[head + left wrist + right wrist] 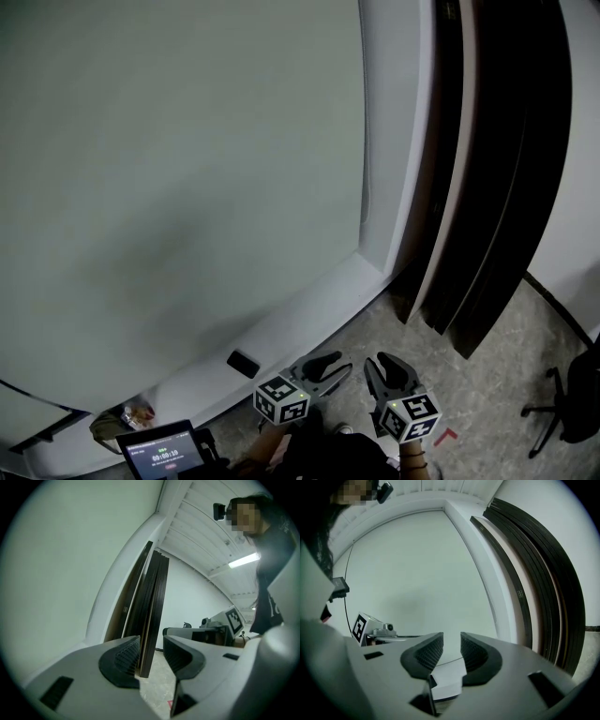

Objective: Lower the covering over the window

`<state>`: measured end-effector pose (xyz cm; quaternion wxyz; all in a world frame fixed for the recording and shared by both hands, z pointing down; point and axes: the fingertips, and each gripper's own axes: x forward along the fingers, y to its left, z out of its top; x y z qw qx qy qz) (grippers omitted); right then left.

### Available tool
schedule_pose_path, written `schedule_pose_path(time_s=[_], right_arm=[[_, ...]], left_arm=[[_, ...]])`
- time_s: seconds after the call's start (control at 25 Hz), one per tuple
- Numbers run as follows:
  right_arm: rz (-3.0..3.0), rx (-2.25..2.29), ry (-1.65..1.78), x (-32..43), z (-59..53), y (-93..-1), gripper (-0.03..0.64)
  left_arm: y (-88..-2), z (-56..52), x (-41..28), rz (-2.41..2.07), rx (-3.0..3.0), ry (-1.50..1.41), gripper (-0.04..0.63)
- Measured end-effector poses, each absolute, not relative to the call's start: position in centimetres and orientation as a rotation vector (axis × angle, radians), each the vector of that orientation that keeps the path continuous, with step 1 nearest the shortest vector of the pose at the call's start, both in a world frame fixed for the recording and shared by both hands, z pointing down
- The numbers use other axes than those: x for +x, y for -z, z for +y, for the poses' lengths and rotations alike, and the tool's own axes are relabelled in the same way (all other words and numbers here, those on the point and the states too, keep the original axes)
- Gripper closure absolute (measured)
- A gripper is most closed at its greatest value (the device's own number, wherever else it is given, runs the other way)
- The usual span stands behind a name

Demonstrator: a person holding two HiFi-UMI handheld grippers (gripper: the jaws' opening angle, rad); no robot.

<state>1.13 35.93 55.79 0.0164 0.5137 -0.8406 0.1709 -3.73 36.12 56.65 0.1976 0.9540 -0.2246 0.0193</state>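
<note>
Covering (178, 159) spans window, reaching down to white sill (319, 305); lowering looks finished, nothing obviously left; left gripper (330, 366) and right gripper (380, 364) both spread wide, holding nothing, low near floor.

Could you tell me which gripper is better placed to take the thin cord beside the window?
Probably the left gripper: in the right gripper view it sits by the cord. Both are open and empty; the right gripper is farther right.
</note>
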Motion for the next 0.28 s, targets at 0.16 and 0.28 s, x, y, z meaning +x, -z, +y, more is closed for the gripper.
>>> schedule_pose_path(time_s=[0.16, 0.28], right_arm=[[-2.606, 1.59, -0.539, 1.3, 36.5, -56.0, 0.503], [-2.595, 1.581, -0.562, 1.5, 36.7, -56.6, 0.503]], left_arm=[[-57.6, 37.0, -4.2, -0.64, 2.661, -0.107, 0.442], [-58.9, 37.6, -4.5, -0.652, 2.64, -0.161, 0.443]])
